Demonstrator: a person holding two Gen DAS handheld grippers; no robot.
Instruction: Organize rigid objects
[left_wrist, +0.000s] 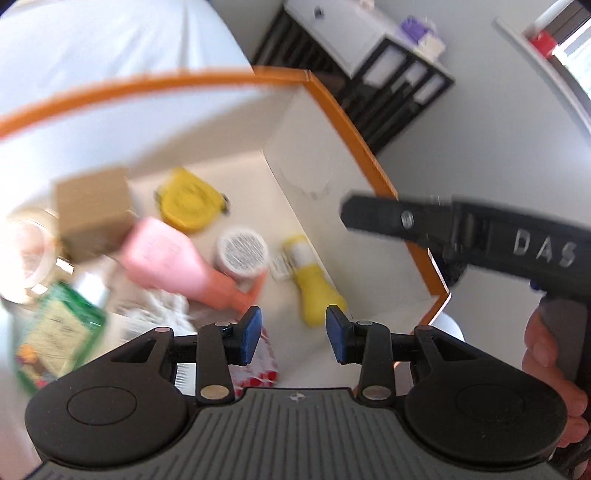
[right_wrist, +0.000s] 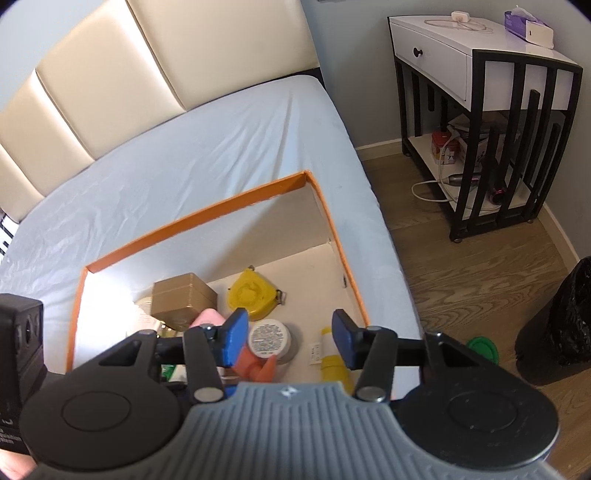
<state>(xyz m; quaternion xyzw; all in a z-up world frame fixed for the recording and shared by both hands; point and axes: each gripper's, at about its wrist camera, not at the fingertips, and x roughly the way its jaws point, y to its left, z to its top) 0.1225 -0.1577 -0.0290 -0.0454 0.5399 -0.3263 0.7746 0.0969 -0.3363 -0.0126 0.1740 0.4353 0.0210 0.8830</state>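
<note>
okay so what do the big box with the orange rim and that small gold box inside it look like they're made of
The big box looks like rigid cardboard: thin straight walls, matte cream inside, an orange cut rim and sharp folded corners. The small gold box also seems to be card or paperboard with a metallic gold wrap; its faces carry a dull sheen and crisp edges. Neither can be confirmed by look alone.
</note>
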